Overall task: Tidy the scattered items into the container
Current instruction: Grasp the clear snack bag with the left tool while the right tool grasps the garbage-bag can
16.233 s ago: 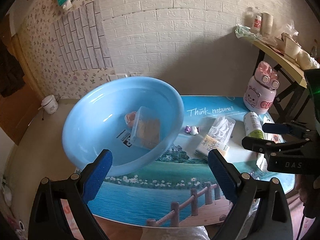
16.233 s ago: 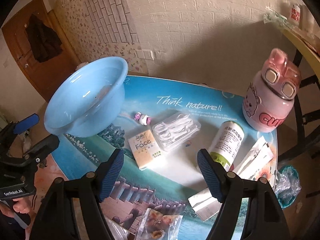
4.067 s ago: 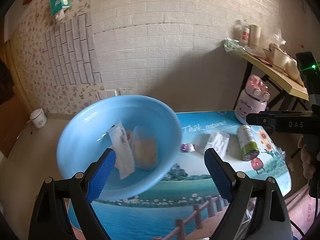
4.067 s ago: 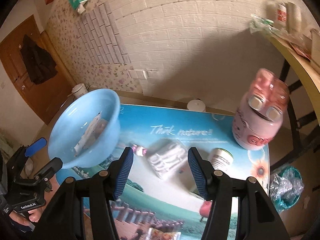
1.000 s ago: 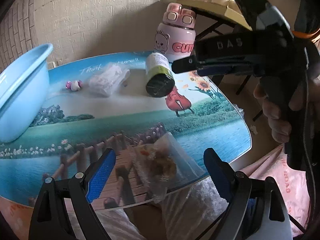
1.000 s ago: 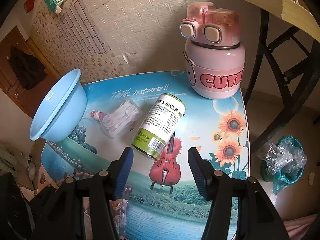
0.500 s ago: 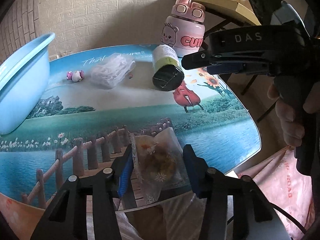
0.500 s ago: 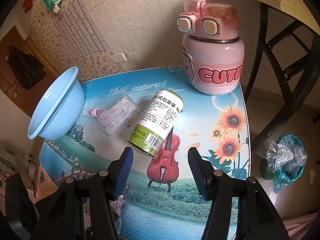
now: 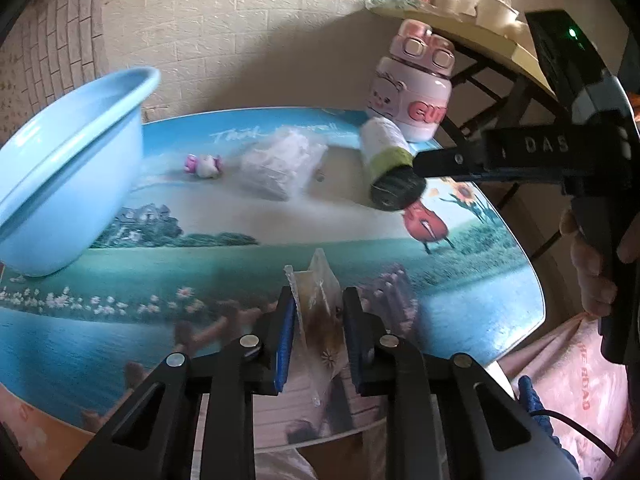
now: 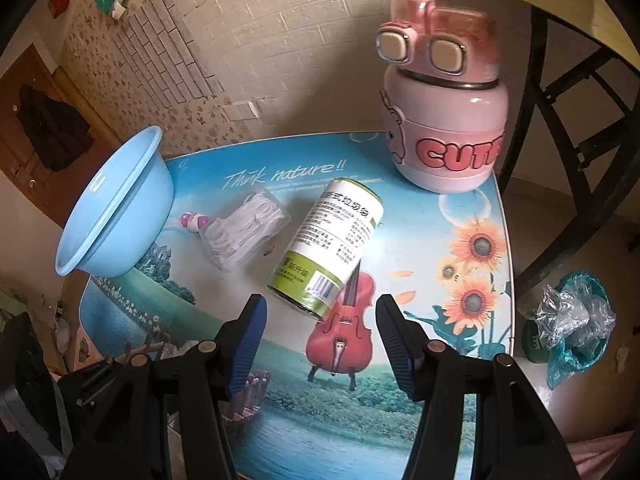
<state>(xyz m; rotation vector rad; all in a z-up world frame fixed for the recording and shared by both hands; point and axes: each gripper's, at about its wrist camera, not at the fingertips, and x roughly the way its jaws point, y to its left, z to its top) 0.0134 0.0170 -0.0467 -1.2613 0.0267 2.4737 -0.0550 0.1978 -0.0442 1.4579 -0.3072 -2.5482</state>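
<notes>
Left gripper (image 9: 316, 330): your fingers are pressed in on a clear snack packet (image 9: 318, 304) at the near edge of the surface; the packet stands on edge between the pads.
Right gripper (image 10: 318, 344): your fingers are spread wide with nothing between them, hovering just short of the green-and-white canister (image 10: 326, 246).
Canister: it lies on its side mid-surface, dark end toward you, partly over the printed red violin.
Container: the light blue basin (image 10: 114, 208) sits at the far left of the surface, its rim tilted; you cannot see inside it from either view.
Other loose items: a clear bag of white picks (image 10: 246, 230) lies between basin and canister; a small pink-and-white trinket (image 10: 192, 221) lies just beside the bag, on the basin side.
Pink bottle (image 10: 442, 116): it stands upright at the far right corner, lettered "CUTE", near the canister's far end.
Surface (image 10: 460, 288): a rounded glossy top printed with a lake, fence, sunflowers and the words "Think nature!!".
Room: a white brick-pattern wall stands behind the surface, floral wallpaper and a wooden door to the left; a side table with dark legs (image 10: 568, 92) stands to the right, and a crumpled plastic bag (image 10: 572, 320) lies on the floor below it.
</notes>
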